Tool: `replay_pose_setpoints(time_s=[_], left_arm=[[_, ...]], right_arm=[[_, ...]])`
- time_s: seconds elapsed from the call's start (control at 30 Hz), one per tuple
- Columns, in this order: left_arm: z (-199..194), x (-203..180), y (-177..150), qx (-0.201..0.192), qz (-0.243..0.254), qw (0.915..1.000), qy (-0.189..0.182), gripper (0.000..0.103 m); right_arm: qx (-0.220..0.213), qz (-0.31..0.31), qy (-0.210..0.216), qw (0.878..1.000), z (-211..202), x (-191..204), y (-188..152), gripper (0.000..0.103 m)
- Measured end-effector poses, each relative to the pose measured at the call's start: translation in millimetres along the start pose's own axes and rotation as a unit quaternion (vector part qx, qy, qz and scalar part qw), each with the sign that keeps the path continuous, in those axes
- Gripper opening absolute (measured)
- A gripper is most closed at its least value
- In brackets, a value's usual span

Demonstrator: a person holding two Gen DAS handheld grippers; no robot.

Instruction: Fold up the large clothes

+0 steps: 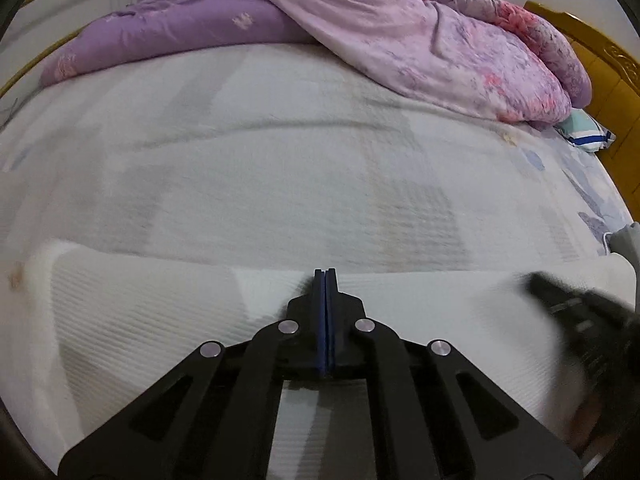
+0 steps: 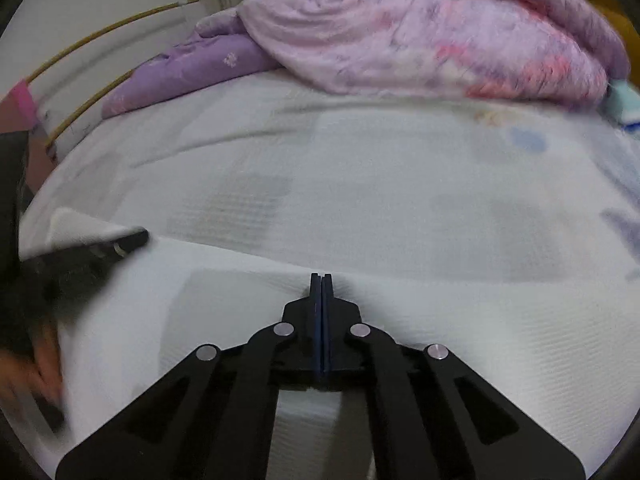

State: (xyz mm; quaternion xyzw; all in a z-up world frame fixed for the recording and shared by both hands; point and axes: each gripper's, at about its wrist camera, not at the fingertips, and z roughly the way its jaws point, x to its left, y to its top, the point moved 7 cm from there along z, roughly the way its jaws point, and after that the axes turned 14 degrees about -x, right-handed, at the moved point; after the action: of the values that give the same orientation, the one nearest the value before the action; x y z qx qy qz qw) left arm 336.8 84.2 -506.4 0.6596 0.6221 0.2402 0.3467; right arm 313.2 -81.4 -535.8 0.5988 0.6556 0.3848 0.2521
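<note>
A large white ribbed garment (image 1: pixel 160 320) (image 2: pixel 480 340) is spread across the near part of the bed. My left gripper (image 1: pixel 325 271) is shut, its blue pads pressed together right at the garment's far edge. My right gripper (image 2: pixel 321 276) is shut the same way on that edge, further right. Each gripper shows blurred in the other's view, the right gripper (image 1: pixel 536 280) at the right and the left gripper (image 2: pixel 142 236) at the left. The edge runs almost straight from one tip to the other. Small creases gather beside both tips. A hand (image 2: pixel 36 376) shows behind the left gripper.
A pale patterned bedsheet (image 1: pixel 280 160) stretches beyond the garment. At the far side lie a purple quilt (image 1: pixel 180 32) and a pink floral quilt (image 1: pixel 440 48). A wooden headboard (image 1: pixel 612 64) and a small pillow (image 1: pixel 588 132) sit at the right. Thin rails (image 2: pixel 100 36) run along the left wall.
</note>
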Motion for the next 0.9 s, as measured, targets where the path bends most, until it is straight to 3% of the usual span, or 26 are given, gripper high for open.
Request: replay_pose_setpoints(time_s=[0.03,0.07,0.1,0.13,0.2,0.27,0.37,0.43,0.5,0.6,0.7,0.77,0.83,0.9], left_arm=[[-6,21,6,-0.010,0.023,0.9982,0.055,0.002],[-12,40,10,-0.013,0.029,0.9954,0.090,0.002],[-17,66,12,-0.010,0.001,0.9961,0.087,0.002],[-22,86,13,-0.002,-0.034,0.9971,0.068,0.002],[-32,96,20,0.004,-0.004,0.9972,0.074,0.002],[-45,95,32,0.011,0.048,0.9928,0.109,0.002],[-68,89,38,0.038,-0.015,0.9970,0.066,0.002],[-73,86,16,0.080,-0.031,0.9943,0.064,0.002],[-82,89,-26,0.135,-0.039,0.9873,0.075,0.002],[-113,91,-79,0.180,-0.075,0.9783,0.069,0.002],[-152,90,-113,0.223,-0.080,0.9675,0.088,0.002],[-171,84,-117,0.236,-0.082,0.9636,0.095,0.002],[-183,64,-108,0.237,-0.075,0.9654,0.078,0.002],[-185,39,-96,0.221,-0.061,0.9722,0.045,0.002]], right_arm=[[0.003,-0.013,-0.024,1.000,-6,-19,0,0.000],[0.005,-0.009,-0.020,1.000,-15,-33,0,0.000],[0.006,0.000,-0.014,1.000,-28,-50,4,0.000],[0.013,-0.030,-0.079,0.996,-36,-68,5,0.000],[0.030,-0.024,-0.120,0.992,-52,-104,8,0.000],[0.054,0.048,-0.167,0.983,-71,-138,14,0.000],[0.088,0.078,-0.139,0.983,-83,-131,21,0.003],[0.157,0.070,-0.104,0.980,-86,-108,1,0.003],[0.239,0.091,-0.106,0.961,-100,-103,-45,0.001],[0.299,0.155,-0.108,0.936,-140,-101,-106,0.000],[0.327,0.184,-0.116,0.919,-179,-92,-133,0.000],[0.338,0.190,-0.125,0.913,-194,-84,-132,0.002],[0.311,0.203,-0.113,0.922,-200,-70,-112,0.004],[0.277,0.189,-0.087,0.938,-194,-48,-88,0.006]])
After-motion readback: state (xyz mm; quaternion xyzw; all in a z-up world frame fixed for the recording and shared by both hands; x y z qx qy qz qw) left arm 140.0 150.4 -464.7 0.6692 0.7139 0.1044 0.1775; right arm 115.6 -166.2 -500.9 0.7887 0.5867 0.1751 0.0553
